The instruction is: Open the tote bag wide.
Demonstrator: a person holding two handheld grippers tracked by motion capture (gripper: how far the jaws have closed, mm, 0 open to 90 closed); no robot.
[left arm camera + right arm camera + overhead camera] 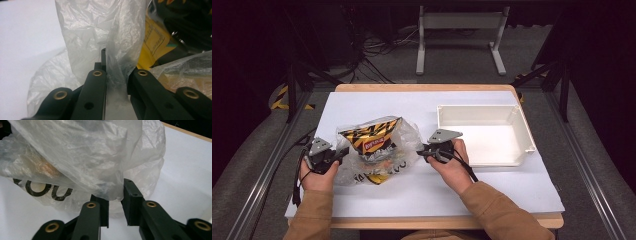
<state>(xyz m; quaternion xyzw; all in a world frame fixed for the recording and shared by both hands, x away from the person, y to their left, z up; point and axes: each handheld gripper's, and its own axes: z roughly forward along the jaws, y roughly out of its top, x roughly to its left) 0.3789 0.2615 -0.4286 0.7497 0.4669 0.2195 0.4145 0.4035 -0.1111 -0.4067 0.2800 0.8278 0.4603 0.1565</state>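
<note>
Your left gripper [341, 156] pinches the left edge of a clear, crinkled plastic bag [379, 150] on the white table cover [492, 190]. In the left gripper view the film [100, 37] rises in creased folds between the two black jaws, which stand close together with the plastic bunched in the narrow gap. Through the bag you can see a yellow-and-black striped packet [371, 134] with a red label, tilted up toward the back, and more yellow packaging beneath it. Black lettering shows on the bag's lower front.

The bag sits on the table between your two hands, touching both grippers. On its right side, your right gripper [421, 151] has a fold of the bag between its jaws. The right gripper view shows the film [105, 170] hanging into the gap, though the jaws stand a little apart and you cannot tell whether the pads press it. Farther right, apart from the bag, lies a white tray [528, 131].
</note>
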